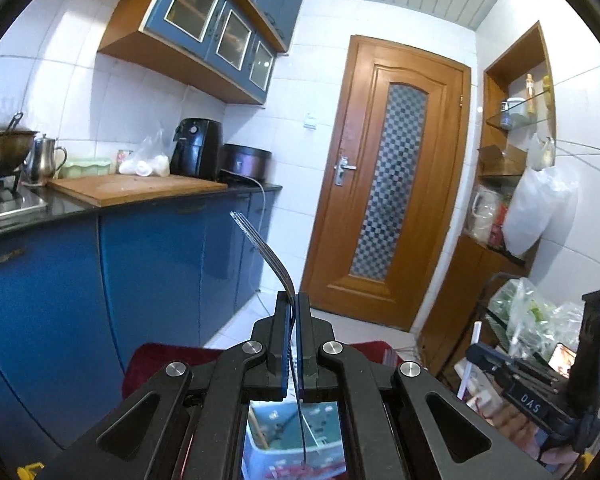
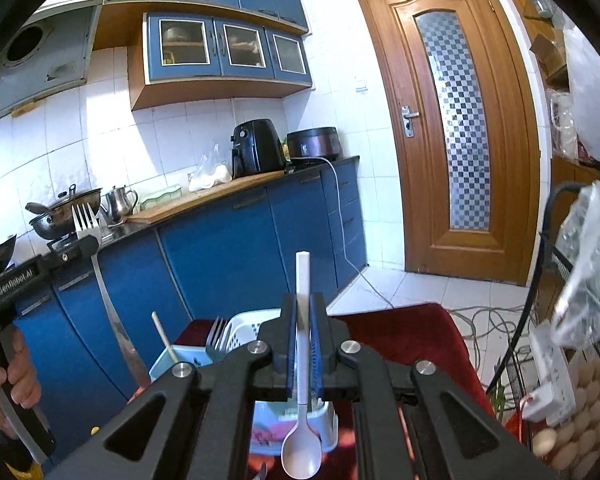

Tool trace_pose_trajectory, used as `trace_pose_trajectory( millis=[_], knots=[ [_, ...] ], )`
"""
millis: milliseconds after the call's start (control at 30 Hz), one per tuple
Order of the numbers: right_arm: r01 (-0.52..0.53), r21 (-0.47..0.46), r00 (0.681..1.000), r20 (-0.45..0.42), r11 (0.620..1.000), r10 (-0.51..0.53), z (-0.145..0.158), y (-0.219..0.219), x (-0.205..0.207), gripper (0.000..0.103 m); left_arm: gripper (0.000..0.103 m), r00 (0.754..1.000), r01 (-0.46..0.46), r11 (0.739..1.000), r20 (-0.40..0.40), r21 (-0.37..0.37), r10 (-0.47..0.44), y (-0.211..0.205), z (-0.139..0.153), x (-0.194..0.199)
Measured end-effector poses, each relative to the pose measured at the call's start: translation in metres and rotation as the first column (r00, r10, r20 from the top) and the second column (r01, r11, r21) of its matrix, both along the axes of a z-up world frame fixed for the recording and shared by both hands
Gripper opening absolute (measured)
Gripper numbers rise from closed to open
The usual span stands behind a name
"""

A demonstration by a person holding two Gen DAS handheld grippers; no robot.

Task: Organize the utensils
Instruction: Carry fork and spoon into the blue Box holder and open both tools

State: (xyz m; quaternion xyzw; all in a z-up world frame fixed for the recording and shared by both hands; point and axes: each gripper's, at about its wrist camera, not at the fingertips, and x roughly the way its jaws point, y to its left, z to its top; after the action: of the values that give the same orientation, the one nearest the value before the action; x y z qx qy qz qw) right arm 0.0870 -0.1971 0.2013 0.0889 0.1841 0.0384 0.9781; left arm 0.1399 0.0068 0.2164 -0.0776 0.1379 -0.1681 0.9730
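Observation:
In the left wrist view my left gripper [image 1: 293,300] is shut on a metal fork [image 1: 260,240]. Its tines point up and its handle runs down between the jaws. Under it sits a pale utensil basket [image 1: 268,452]. My right gripper [image 2: 303,300] is shut on a white plastic spoon [image 2: 302,454], handle up and bowl hanging down. The same basket [image 2: 252,326] stands on a red cloth [image 2: 412,336] and holds another fork [image 2: 217,336] and a pale stick [image 2: 162,332]. The right wrist view also shows the left gripper [image 2: 85,243], held in a hand, with its fork [image 2: 86,218]. Both grippers hang above the basket.
A blue cabinet run with a dark counter [image 2: 260,184] carries a cutting board [image 1: 136,188], air fryer [image 2: 256,146], cooker [image 2: 314,142], kettle and wok [image 2: 64,210]. A wooden door [image 2: 456,120] is ahead. A wire rack with eggs [image 2: 584,412] stands right. Cables [image 2: 496,320] lie on the floor.

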Motion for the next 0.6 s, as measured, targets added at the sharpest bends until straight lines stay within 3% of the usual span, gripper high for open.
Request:
trace_pose_trajectory(
  millis=[300, 600],
  knots=[
    [0.021, -0.026, 0.998, 0.055, 0.999, -0.019, 0.01, 0.014, 0.041, 0.008, 0.002, 1.0, -0.025, 0.999, -0.011, 0.03, 0.025, -0.012, -0.017, 0.03],
    [0.008, -0.062, 1.0, 0.014, 0.998, -0.007, -0.02, 0.024, 0.07, 0.008, 0.002, 0.998, -0.02, 0.998, -0.066, 0.054, 0.024, -0.021, -0.05, 0.05]
  ],
)
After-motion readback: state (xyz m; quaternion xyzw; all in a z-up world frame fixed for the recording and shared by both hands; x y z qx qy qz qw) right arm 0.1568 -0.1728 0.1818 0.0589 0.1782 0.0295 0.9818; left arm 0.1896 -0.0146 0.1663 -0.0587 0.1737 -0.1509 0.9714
